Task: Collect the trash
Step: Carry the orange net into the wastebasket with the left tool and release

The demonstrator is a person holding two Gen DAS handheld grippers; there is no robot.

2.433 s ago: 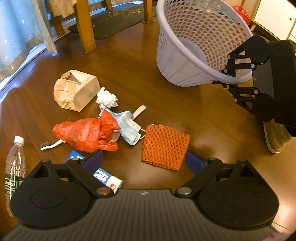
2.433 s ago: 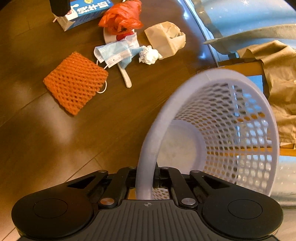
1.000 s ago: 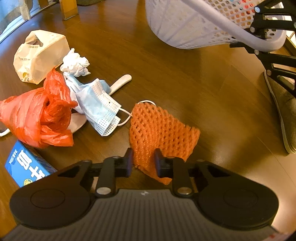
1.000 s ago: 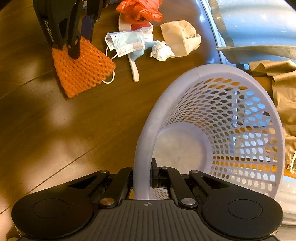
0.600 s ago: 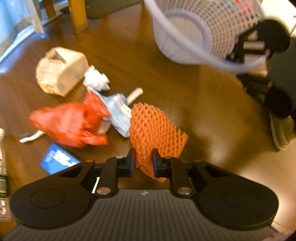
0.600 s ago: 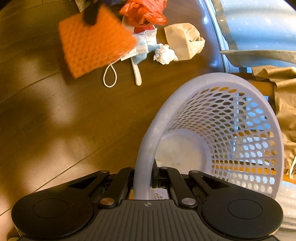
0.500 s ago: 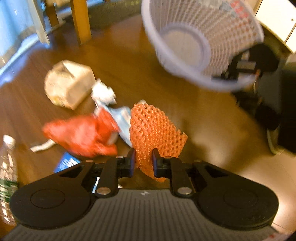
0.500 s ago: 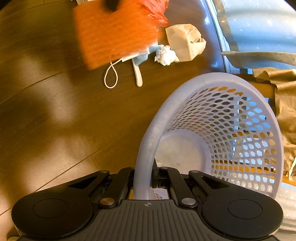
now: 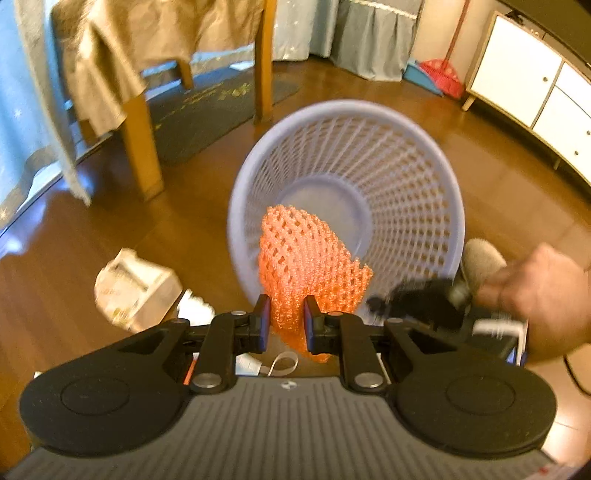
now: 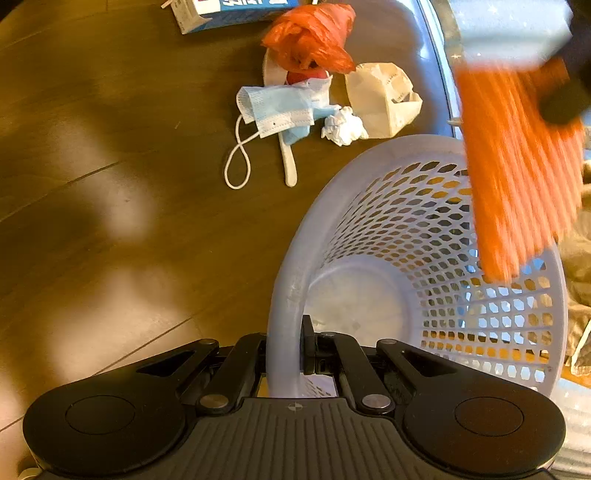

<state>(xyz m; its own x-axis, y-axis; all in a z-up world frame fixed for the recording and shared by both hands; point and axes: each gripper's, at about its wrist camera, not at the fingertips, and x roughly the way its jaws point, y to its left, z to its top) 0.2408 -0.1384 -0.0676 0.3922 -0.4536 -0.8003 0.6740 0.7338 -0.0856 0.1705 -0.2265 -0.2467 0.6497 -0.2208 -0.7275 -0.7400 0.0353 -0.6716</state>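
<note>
My left gripper [image 9: 285, 317] is shut on an orange foam net [image 9: 306, 266], held up in front of the open mouth of the lavender mesh basket [image 9: 424, 206]. From the right wrist view the net [image 10: 517, 177] is a blurred orange streak over the basket's far rim. My right gripper [image 10: 286, 343] is shut on the basket's near rim [image 10: 284, 295], tilting the basket. Only the bare bottom shows inside the basket. On the floor lie a blue face mask [image 10: 284, 110], a red plastic bag [image 10: 310, 37], a crumpled tissue [image 10: 343, 127], a paper bag [image 10: 380, 98] and a white spoon [image 10: 288, 162].
A blue carton [image 10: 229, 11] lies at the far edge of the floor. A wooden table with a brown cloth [image 9: 122, 55] and a dark mat [image 9: 207, 107] stand behind the basket. White cabinets [image 9: 535, 77] line the right wall. A hand [image 9: 543, 291] holds the other gripper.
My left gripper closed on the orange net, lifted it off the floor and swung it up to the basket's mouth. The right gripper kept hold of the tilted basket rim.
</note>
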